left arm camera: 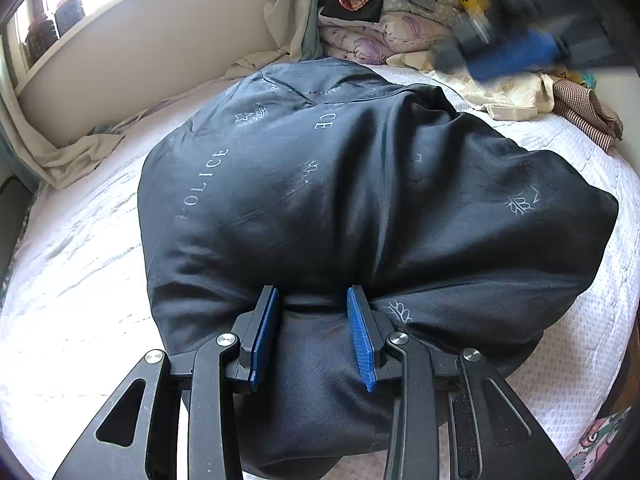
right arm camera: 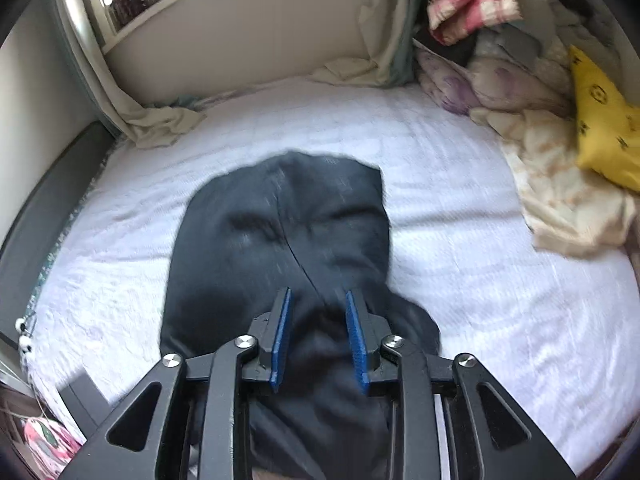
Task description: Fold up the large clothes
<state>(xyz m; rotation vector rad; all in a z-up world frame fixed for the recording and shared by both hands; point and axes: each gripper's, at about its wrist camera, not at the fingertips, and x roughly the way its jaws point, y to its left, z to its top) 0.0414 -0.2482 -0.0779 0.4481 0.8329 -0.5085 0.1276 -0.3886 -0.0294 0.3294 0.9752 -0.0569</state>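
Observation:
A large dark navy garment (left arm camera: 360, 184) with "POLICE" printed on its lining lies bunched on the white bed (left arm camera: 80, 280). My left gripper (left arm camera: 316, 300) is open, its blue pads on either side of the garment's near fold, with cloth between the jaws. In the right wrist view the same garment (right arm camera: 280, 216) lies below my right gripper (right arm camera: 318, 300), which is open over the cloth's near part. The right gripper also shows as a blue blur in the left wrist view (left arm camera: 516, 54), above the garment's far right side.
A heap of clothes and bedding (right arm camera: 500, 40) fills the far right of the bed, with a yellow cushion (right arm camera: 604, 128) and a cream cloth (right arm camera: 560, 200). A pale curtain (right arm camera: 160, 120) hangs along the wall and windowsill at the back left.

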